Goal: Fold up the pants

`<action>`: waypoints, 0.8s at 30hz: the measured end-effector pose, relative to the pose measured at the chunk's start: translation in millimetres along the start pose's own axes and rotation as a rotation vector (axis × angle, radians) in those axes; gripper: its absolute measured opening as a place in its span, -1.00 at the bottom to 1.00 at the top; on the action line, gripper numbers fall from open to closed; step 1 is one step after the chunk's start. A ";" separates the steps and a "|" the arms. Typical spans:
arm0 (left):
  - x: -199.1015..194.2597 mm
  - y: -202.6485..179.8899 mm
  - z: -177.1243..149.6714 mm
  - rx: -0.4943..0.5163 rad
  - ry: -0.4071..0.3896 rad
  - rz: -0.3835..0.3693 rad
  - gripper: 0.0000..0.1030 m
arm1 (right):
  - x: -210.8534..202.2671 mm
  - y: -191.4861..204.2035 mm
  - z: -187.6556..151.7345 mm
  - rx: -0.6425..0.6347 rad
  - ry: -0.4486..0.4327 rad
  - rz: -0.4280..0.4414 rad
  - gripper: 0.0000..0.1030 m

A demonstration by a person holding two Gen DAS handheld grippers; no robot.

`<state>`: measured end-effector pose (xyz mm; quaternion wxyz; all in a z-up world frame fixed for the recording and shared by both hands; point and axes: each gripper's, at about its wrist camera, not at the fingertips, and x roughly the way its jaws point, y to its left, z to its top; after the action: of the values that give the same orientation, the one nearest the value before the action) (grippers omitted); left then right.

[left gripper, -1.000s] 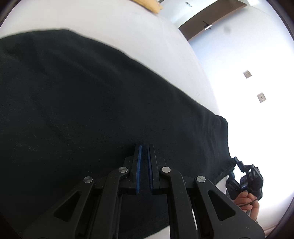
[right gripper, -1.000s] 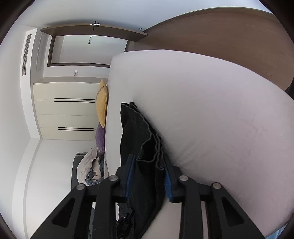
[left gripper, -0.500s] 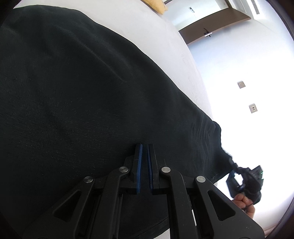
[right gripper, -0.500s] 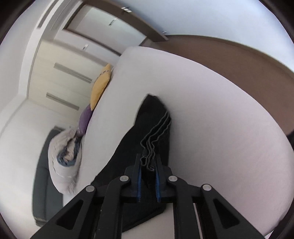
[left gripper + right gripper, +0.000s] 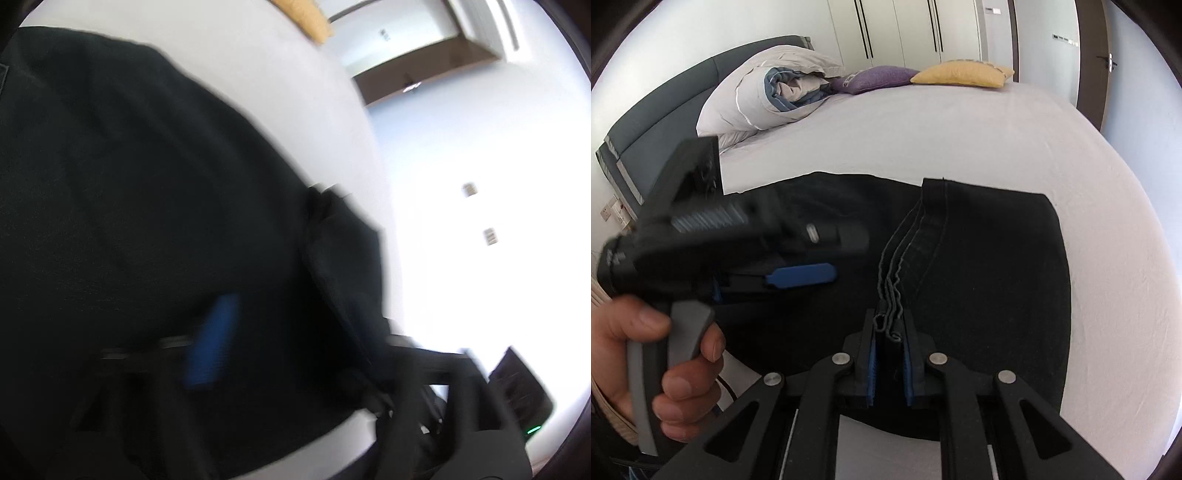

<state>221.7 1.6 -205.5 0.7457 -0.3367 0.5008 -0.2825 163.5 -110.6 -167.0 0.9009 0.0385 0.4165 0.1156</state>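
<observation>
The black pants (image 5: 990, 258) lie on the white bed (image 5: 1089, 206), one end folded over the rest. My right gripper (image 5: 889, 332) is shut on the stacked hem edges (image 5: 890, 288) of the pants. My left gripper (image 5: 798, 275) is held in a hand just left of it, above the black fabric, its blue pad pointing right. In the blurred left wrist view the pants (image 5: 129, 221) fill the frame and one blue pad (image 5: 212, 343) shows; I cannot tell how its jaws stand.
A rolled duvet (image 5: 768, 92), a purple cushion (image 5: 875, 77) and a yellow cushion (image 5: 964, 74) lie at the head of the bed. A grey headboard (image 5: 657, 122) is at left. Wardrobes and a door stand behind.
My right gripper has carried the hem end over onto the rest of the pants and turned toward the headboard. My left gripper has moved fast, blurring its view, and sits beside the right one.
</observation>
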 end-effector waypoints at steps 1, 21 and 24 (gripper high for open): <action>-1.1 -4.9 2.3 -0.003 -0.008 0.002 0.82 | 0.1 1.5 0.9 -0.006 -0.005 -0.007 -0.75; 44.1 -36.2 23.2 0.066 0.162 0.064 -0.77 | -17.6 42.4 -5.9 -0.197 -0.101 -0.077 -0.75; 37.0 -37.6 25.5 0.096 0.160 0.070 -0.83 | -21.5 47.5 -5.0 -0.213 -0.102 -0.069 -0.75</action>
<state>255.0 -43.9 -189.6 0.7279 -0.2593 0.5561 -0.3060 137.9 -69.8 -146.5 0.9234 -0.0660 0.3567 0.1258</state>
